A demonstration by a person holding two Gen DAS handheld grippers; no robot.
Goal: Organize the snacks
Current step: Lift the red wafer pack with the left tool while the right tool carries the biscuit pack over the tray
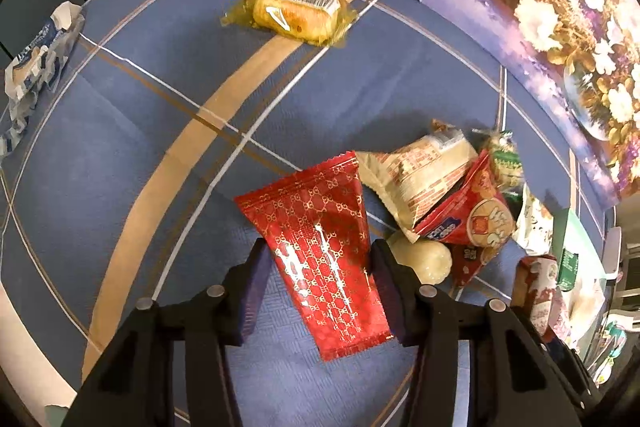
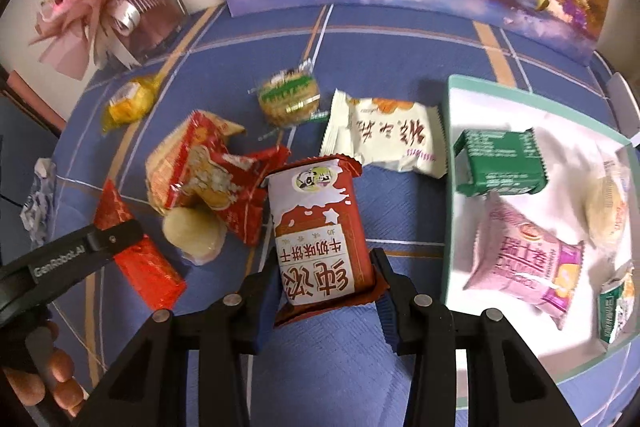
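Our left tongs (image 1: 320, 267) pinch a shiny red packet with gold marks (image 1: 324, 251) above the blue cloth (image 1: 140, 115). Our right tongs (image 2: 324, 277) squeeze a red and white milk biscuit pack (image 2: 318, 227). Just right of it sits the white tray (image 2: 454, 227), which holds a green packet (image 2: 500, 163) and a pink packet (image 2: 524, 263).

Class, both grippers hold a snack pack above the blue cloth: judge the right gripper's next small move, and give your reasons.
Probably carry the milk biscuit pack, clamped in the right gripper, sideways over the green-rimmed tray and release it there; sorted snacks already lie inside, with bare white floor near the rim.
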